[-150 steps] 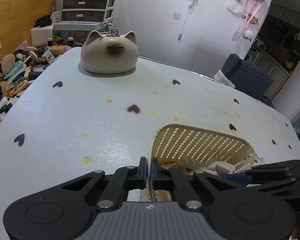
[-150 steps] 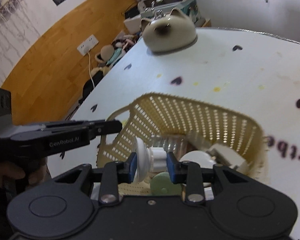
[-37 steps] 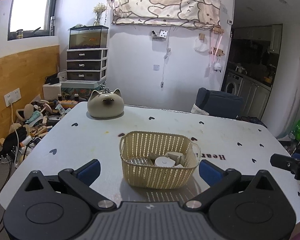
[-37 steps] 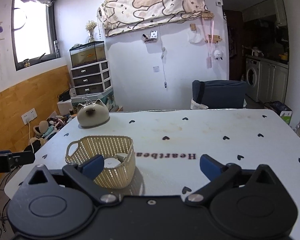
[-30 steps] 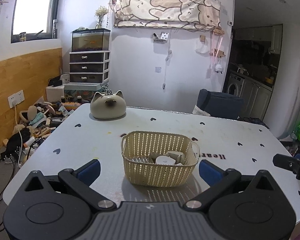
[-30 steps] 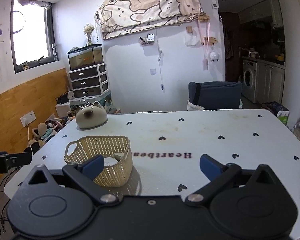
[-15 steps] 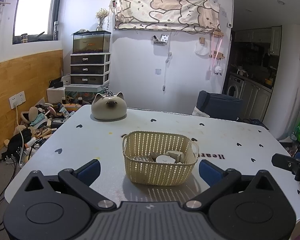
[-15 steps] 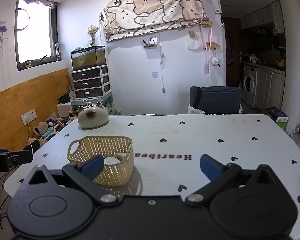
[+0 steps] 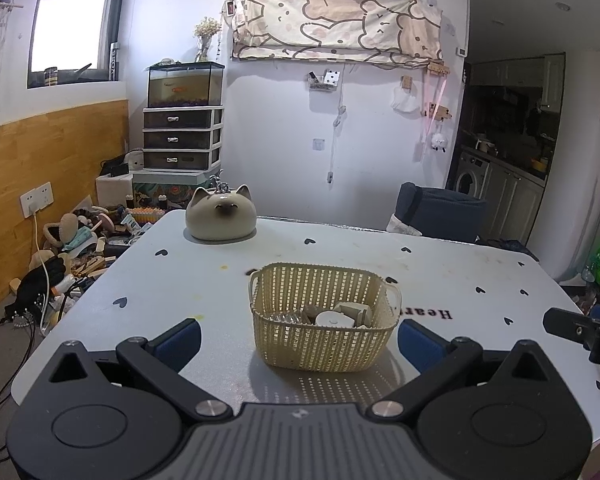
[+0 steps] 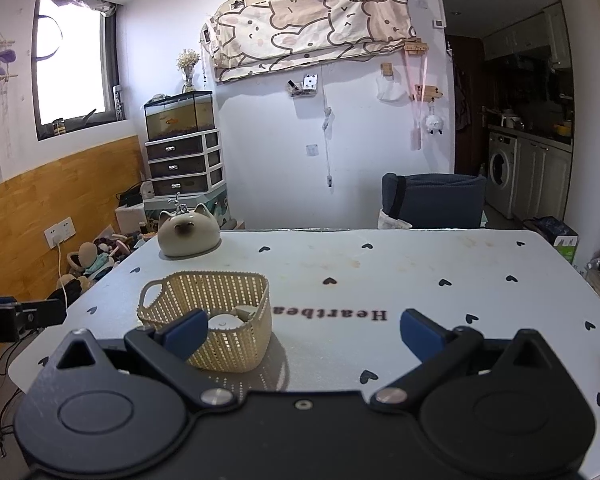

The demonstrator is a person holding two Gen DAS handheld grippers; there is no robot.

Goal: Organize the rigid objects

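Left wrist view, bottom of frame: left tongs (image 9: 298, 338) spread wide, blue pads at lower left and lower right, nothing between them. They hang at the near edge of the tabletop (image 9: 460, 276), white with small black hearts.

Just beyond, centre frame: cream basket (image 9: 323, 322), upright on the tabletop, apart from both pads. Inside it, small rigid pieces piled low: a round white disc (image 9: 331, 319), beige blocks, something clear and ribbed on the left. Exact items too small to tell.

Right edge of that frame: tip of the right tongs pokes in, dark.

Far, upper left of the tabletop: cat-shaped ceramic pot (image 9: 221, 218), well apart from the basket.

Right wrist view, bottom of frame: right tongs (image 10: 298, 334) also wide apart, empty. Basket (image 10: 236, 344) sits lower left, partly behind the left pad; bare tabletop with the word "Heartbea" between the pads. Cat pot (image 10: 188, 231) beyond the basket, left of centre.

Past the tabletop: blue chair (image 10: 432, 200) against the white wall.
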